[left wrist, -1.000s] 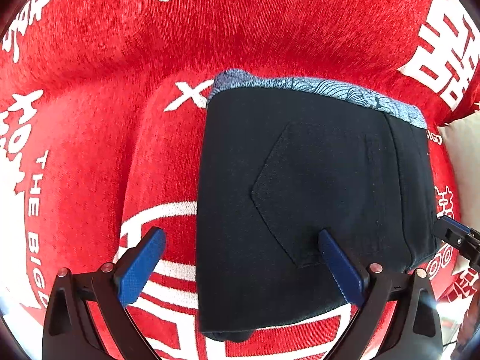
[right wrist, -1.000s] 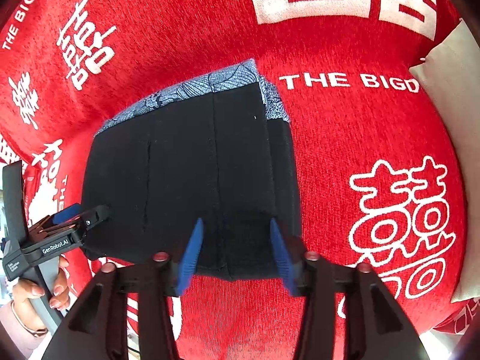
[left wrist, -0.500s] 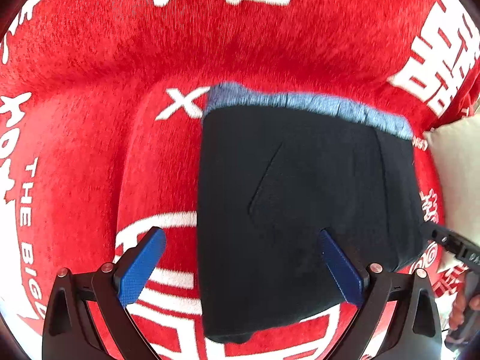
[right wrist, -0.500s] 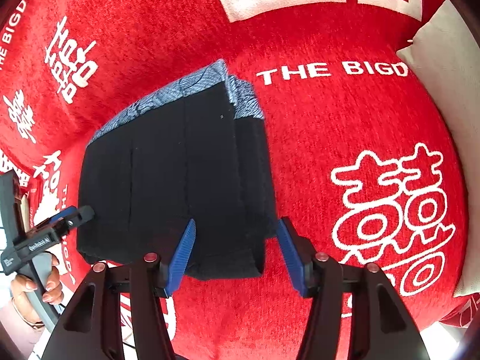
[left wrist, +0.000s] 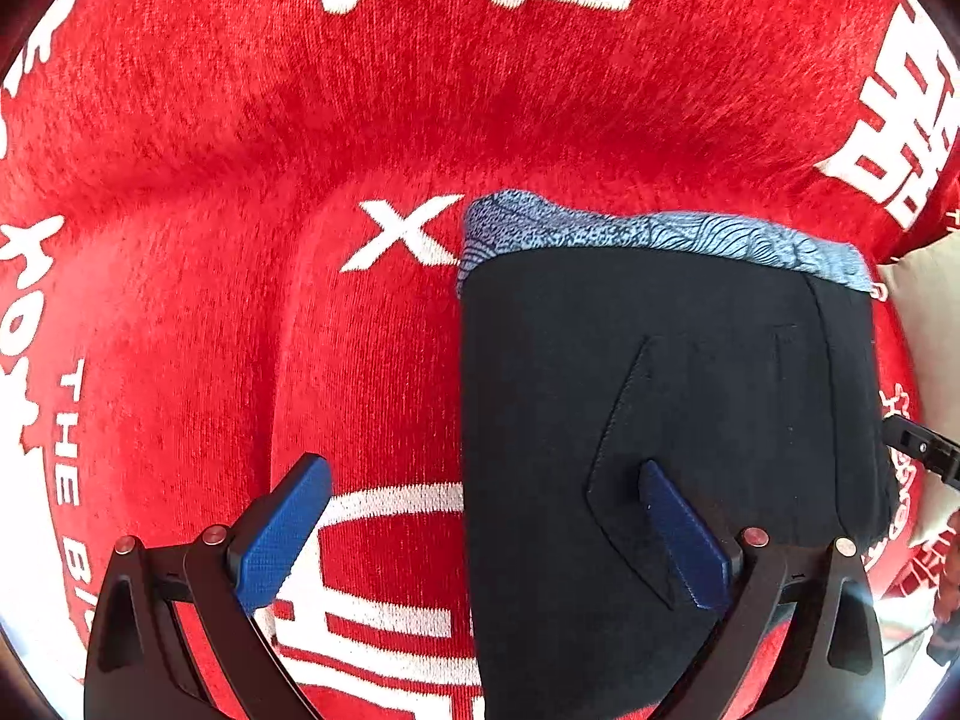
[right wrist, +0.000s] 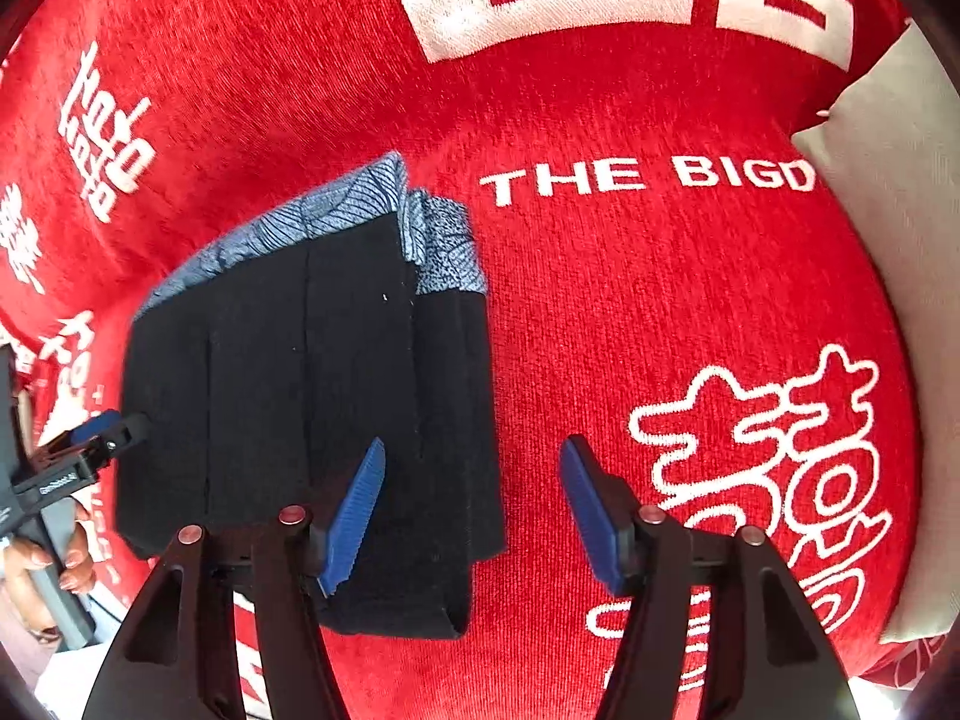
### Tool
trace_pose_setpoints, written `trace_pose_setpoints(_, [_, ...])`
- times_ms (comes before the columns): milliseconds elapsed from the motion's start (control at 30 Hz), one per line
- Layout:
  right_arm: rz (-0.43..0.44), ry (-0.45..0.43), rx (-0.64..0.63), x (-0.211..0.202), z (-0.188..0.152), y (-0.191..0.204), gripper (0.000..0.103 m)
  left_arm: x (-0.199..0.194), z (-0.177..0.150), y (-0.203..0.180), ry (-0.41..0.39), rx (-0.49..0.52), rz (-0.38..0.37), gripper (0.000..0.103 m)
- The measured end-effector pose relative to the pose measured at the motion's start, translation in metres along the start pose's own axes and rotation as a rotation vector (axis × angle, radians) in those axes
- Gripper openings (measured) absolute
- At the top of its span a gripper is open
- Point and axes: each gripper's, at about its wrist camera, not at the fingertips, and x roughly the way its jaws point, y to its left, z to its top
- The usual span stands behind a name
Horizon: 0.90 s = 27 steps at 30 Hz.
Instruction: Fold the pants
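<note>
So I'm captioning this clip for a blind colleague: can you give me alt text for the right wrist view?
Dark folded pants with a blue patterned waistband lie on a red blanket printed with white lettering. The right gripper, blue-padded jaws open and holding nothing, straddles the bundle's right edge. The left gripper reaches in at far left.

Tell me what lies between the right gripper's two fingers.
In the right wrist view, the right gripper straddles the folded pants' right edge and bare red cloth; its jaws have just been opening.
</note>
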Motion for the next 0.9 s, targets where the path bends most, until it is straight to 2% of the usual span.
trace_pose_setpoints(67, [0.087, 0.009, 0.033, -0.003, 0.001, -0.011, 0.065, -0.003, 0.003, 0.005, 0.006, -0.003, -0.041, 0.103])
trace_pose_setpoints(167, [0.218, 0.020, 0.100, -0.003, 0.007, -0.029, 0.065, -0.001, 0.010, 0.017, 0.045, -0.037, -0.166, 0.103])
trace_pose_setpoints(267, [0.324, 0.067, 0.127, 0.007, 0.013, -0.043, 0.065, 0.012, 0.016, 0.024, 0.127, -0.062, -0.306, 0.103])
trace_pose_setpoints(433, [0.448, 0.162, 0.121, 0.032, 0.024, -0.052, 0.065, 0.031, 0.027, 0.030, 0.193, -0.078, -0.399, 0.103])
trace_pose_setpoints(600, [0.568, 0.204, 0.124, 0.052, 0.023, -0.068, 0.065, 0.049, 0.031, 0.029, 0.232, -0.054, -0.471, 0.103])
trace_pose_setpoints(700, [0.621, 0.221, 0.123, 0.059, 0.025, -0.074, 0.065, 0.054, 0.028, 0.020, 0.262, -0.008, -0.456, 0.103])
trace_pose_setpoints(900, [0.665, 0.229, 0.088, 0.066, 0.034, -0.072, 0.066, 0.054, 0.033, 0.004, 0.226, 0.030, -0.431, 0.103])
